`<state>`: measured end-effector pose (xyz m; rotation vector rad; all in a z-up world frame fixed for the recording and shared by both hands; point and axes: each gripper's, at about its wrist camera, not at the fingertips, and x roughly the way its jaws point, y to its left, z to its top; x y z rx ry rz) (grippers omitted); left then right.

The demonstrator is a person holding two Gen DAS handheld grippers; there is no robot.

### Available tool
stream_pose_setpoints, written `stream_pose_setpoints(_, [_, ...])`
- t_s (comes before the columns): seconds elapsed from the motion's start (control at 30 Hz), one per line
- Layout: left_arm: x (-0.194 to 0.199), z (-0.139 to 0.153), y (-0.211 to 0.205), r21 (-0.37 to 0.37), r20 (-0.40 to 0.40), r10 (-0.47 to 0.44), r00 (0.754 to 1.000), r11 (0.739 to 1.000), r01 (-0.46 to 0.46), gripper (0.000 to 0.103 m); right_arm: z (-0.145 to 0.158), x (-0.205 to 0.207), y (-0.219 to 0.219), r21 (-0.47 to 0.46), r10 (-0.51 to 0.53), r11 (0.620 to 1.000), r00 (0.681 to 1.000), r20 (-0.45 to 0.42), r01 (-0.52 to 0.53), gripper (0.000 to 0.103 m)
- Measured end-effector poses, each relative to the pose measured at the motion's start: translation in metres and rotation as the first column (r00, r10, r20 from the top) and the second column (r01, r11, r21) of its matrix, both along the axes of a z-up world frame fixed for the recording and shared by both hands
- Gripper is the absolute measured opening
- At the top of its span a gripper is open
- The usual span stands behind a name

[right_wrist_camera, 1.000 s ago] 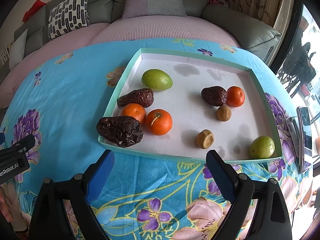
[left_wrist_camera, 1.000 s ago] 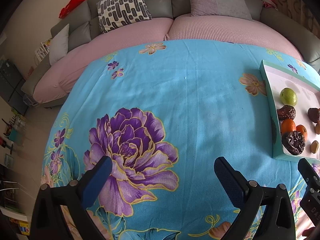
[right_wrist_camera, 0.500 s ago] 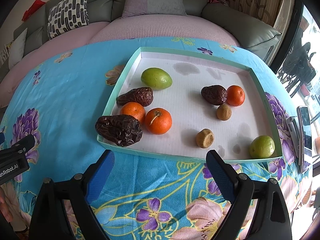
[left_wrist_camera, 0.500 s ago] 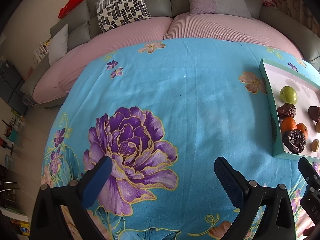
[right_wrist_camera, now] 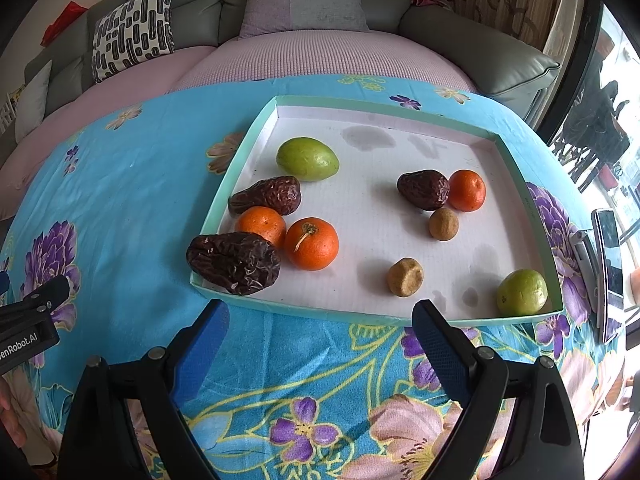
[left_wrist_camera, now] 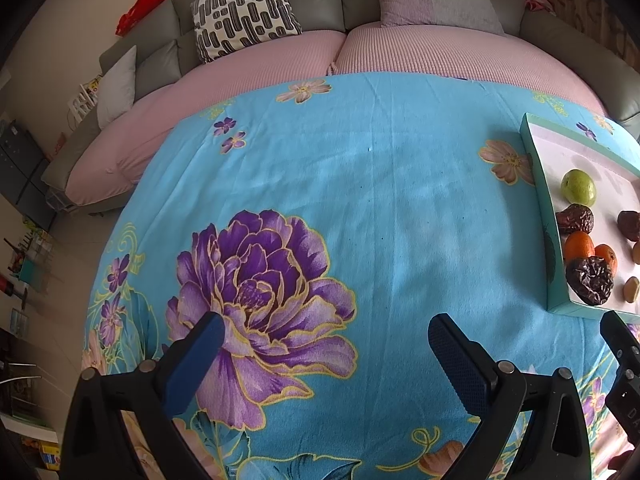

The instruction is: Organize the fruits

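While the right tool [right_wrist_camera: 320, 332] gapes wide — empty — the tray [right_wrist_camera: 304, 307] lies just ahead.

bare cloth [left_wrist_camera: 400, 208] left; tray rim [right_wrist_camera: 304, 309] fronts fruit.

Left gripper [left_wrist_camera: 322, 354] and right gripper [right_wrist_camera: 320, 330], jaws spread wide (nothing between the blue pads), both low and level.

Patterned cushion [left_wrist_camera: 244, 8] on grey sofa [right_wrist_camera: 480, 52]; phone [right_wrist_camera: 608, 272] beside floral cloth [left_wrist_camera: 400, 208].
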<state>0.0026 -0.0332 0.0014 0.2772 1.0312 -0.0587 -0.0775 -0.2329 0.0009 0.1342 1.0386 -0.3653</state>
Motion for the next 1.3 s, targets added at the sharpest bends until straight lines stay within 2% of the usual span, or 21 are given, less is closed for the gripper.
stream_pose_setpoints(1.3, [-0.0006,-0.0026,0.0002,-0.016,-0.034,-0.030,0.999,0.999,0.030,0.103,-0.0009,0.0006,-0.0013,-0.001,-0.005,1.000,1.000,-0.001,0.005,0.093])
